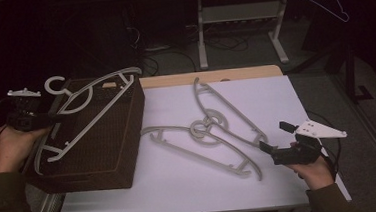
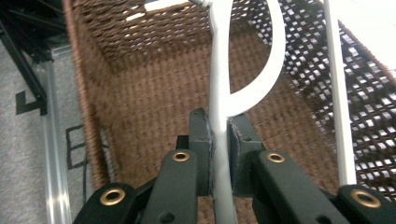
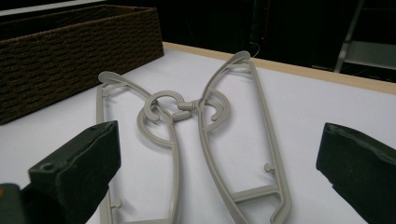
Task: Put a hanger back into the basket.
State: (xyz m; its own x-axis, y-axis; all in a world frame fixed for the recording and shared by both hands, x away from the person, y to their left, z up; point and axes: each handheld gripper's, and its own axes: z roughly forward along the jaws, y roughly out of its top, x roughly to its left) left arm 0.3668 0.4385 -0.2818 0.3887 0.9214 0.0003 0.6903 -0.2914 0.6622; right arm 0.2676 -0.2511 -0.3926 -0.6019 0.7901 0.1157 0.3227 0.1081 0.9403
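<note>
High view: the brown wicker basket (image 1: 97,157) sits at nine o'clock on the table (image 1: 276,100), a grey hanger (image 1: 88,110) lying across its open top. The left gripper (image 1: 44,120) is clamped on that hanger's bar. Two more hangers (image 1: 213,134), hooks interlocked, lie at the table's centre. The right gripper (image 1: 273,137), at four o'clock, gapes wide, holding nothing.

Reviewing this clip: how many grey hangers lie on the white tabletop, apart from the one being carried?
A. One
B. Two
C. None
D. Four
B: two hangers lie on the white table with their hooks interlocked, while the left gripper holds a third hanger over the wicker basket.
</note>
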